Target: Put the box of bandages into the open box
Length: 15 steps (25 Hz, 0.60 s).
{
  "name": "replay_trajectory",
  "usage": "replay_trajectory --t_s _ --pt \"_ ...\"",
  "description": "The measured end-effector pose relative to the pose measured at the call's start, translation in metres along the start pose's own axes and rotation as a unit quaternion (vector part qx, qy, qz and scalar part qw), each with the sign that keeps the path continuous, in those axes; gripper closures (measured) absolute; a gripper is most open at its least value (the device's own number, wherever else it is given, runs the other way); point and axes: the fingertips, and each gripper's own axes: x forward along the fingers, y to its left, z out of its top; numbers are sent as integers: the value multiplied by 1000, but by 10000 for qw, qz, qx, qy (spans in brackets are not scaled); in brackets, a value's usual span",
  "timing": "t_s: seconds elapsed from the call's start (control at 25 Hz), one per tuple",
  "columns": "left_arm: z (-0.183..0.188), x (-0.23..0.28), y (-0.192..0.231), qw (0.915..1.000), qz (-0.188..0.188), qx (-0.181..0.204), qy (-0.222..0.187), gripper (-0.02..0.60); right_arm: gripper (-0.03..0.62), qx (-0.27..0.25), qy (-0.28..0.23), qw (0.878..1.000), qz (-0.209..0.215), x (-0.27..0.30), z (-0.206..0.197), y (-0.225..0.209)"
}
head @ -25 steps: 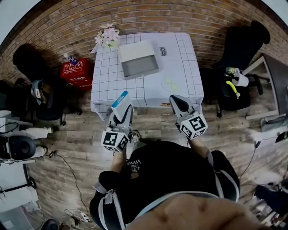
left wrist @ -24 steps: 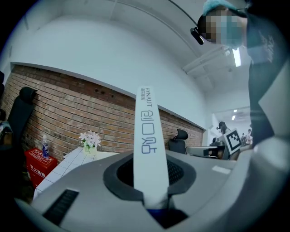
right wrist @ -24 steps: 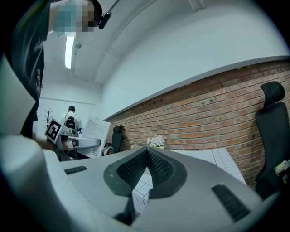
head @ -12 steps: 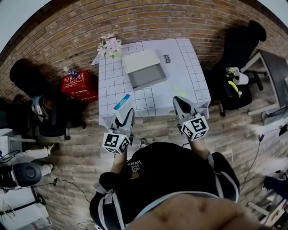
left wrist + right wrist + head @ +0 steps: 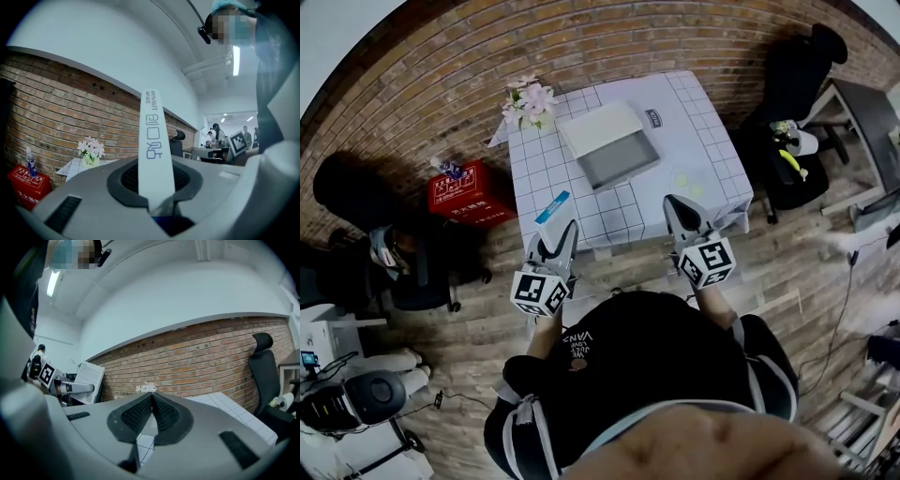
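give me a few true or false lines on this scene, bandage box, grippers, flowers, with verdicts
1. The left gripper is clamped on the box of bandages. True.
2. The box of bandages lies inside the open box. False: it is in the left gripper, at the near edge of the table.
3. The right gripper is shut and empty. True.
4. The flowers stand on the floor. False: they stand on the table's far left corner.
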Motion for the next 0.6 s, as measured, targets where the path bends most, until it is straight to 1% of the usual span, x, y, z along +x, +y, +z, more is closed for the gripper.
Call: replay_trajectory --t_s 0.2,0.36,0.6 --pt "-8 -6 17 9998 -181 -4 111 497 597 53 71 9998 -152 8 -11 13" --pt "-14 -8 30 9996 -201 -119 140 497 597 91 161 9996 -193 15 -19 20" --pt "-17 -1 41 9996 -176 -152 160 497 597 92 210 9995 -201 35 -19 13"
